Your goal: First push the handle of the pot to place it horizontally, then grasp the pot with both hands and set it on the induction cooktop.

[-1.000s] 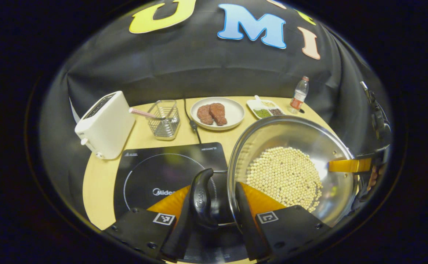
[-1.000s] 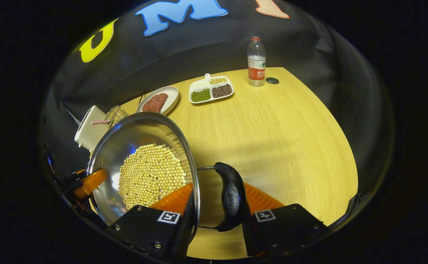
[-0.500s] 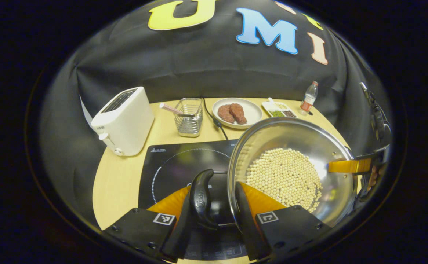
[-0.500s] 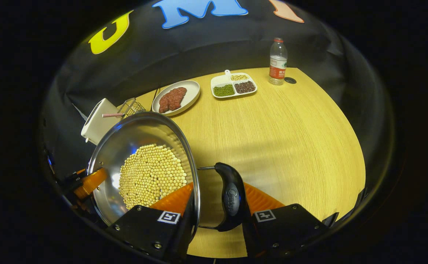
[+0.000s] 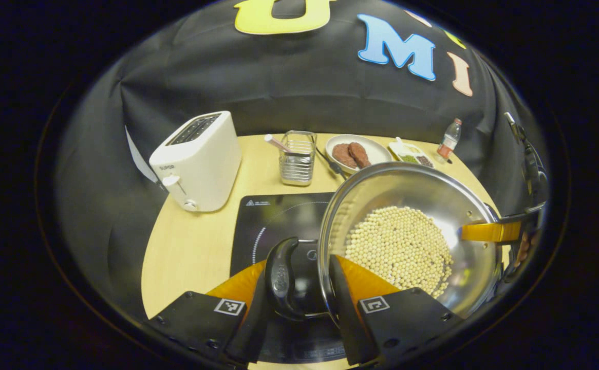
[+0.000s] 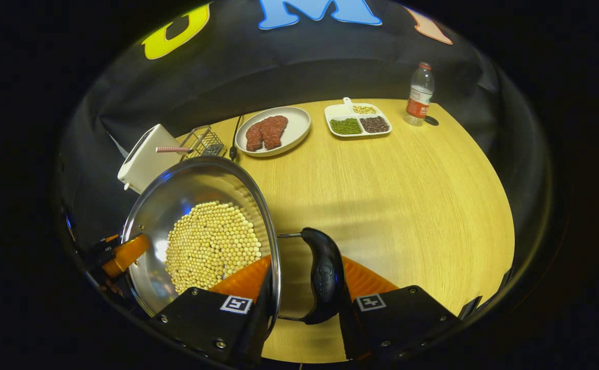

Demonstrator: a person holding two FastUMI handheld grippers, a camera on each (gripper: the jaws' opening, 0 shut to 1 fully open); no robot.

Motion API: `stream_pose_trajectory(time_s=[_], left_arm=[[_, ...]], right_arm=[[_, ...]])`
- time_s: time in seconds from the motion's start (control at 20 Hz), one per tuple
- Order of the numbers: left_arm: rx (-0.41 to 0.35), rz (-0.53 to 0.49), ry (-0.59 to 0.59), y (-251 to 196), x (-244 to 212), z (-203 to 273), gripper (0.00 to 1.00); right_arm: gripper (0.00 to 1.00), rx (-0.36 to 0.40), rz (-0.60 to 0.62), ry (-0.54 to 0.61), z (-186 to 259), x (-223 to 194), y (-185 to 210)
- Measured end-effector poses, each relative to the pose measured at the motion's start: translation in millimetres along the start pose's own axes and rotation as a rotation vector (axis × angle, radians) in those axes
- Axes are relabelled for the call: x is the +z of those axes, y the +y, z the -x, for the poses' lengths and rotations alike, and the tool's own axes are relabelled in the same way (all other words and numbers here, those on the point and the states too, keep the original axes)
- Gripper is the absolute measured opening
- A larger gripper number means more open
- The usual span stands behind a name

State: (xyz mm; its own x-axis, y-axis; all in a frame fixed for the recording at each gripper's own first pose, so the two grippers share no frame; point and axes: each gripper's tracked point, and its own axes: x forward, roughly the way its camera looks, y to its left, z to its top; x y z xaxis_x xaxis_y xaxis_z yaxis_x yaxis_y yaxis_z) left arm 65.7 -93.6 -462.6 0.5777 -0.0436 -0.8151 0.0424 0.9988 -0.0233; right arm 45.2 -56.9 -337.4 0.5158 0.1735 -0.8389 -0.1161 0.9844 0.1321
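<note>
pot (image 5: 407, 241) carried leftward | now overlaps induction cooktop (image 5: 279, 221) | toaster (image 5: 197, 162) nearer centre

induction cooktop (image 5: 279, 216) partly behind pot (image 5: 407, 205)

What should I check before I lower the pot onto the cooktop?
1. Left gripper clamped across pot rim and side handle: ok.
2. Right gripper clamped the same way on the opposite handle: ok.
3. Induction cooktop surface bare: ok.
4. Pot centred over the cooktop ring: not ok; it hangs over the cooktop's right part.
5. Beans settled in the pot: ok.
6. Toaster and wire basket stand off the cooktop: ok.
</note>
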Motion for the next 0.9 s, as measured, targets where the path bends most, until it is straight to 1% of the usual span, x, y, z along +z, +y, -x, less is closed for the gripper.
stream_pose_trajectory(time_s=[0.05, 0.1, 0.4, 0.45, 0.55, 0.6, 0.7, 0.75, 0.8, 0.85, 0.9], left_arm=[[0.004, 0.000, 0.001, 0.7, -0.3, 0.5, 0.66], [0.007, 0.002, 0.002, 0.7, -0.5, 0.3, 0.63], [0.017, 0.014, 0.009, -3.8, -1.5, -1.1, 0.63], [0.018, 0.016, 0.012, -4.2, -2.0, -1.0, 0.66], [0.024, 0.016, 0.013, -4.0, 0.2, -1.0, 0.66], [0.026, 0.017, 0.012, -3.9, 2.2, -0.5, 0.63], [0.027, 0.011, 0.011, -2.6, 3.6, 0.5, 0.63], [0.029, 0.007, 0.011, -3.5, 3.4, 0.9, 0.66], [0.029, -0.001, 0.012, -3.1, 3.2, -0.3, 0.63], [0.031, -0.005, 0.013, -4.5, 1.9, -2.5, 0.63], [0.033, -0.006, 0.015, -3.3, 2.5, -1.7, 0.66]], right_arm=[[0.59, 0.002, 0.002, 0.003, 2.9, 1.3, -3.4], [0.59, 0.004, 0.004, 0.007, 4.4, 3.2, -4.9], [0.59, 0.002, 0.021, 0.014, 5.0, 7.4, -6.1], [0.59, 0.002, 0.025, 0.018, 3.0, 6.4, -6.4], [0.59, 0.004, 0.026, 0.023, 3.6, 7.6, -7.4], [0.59, 0.006, 0.025, 0.024, 3.7, 8.2, -8.5], [0.59, 0.009, 0.024, 0.025, 4.4, 8.7, -9.6], [0.59, 0.009, 0.026, 0.022, 3.4, 8.2, -9.9], [0.59, 0.009, 0.026, 0.022, 3.9, 7.6, -10.3], [0.59, 0.007, 0.026, 0.024, 3.4, 6.6, -9.5], [0.59, 0.005, 0.032, 0.024, 3.6, 6.3, -9.0]])
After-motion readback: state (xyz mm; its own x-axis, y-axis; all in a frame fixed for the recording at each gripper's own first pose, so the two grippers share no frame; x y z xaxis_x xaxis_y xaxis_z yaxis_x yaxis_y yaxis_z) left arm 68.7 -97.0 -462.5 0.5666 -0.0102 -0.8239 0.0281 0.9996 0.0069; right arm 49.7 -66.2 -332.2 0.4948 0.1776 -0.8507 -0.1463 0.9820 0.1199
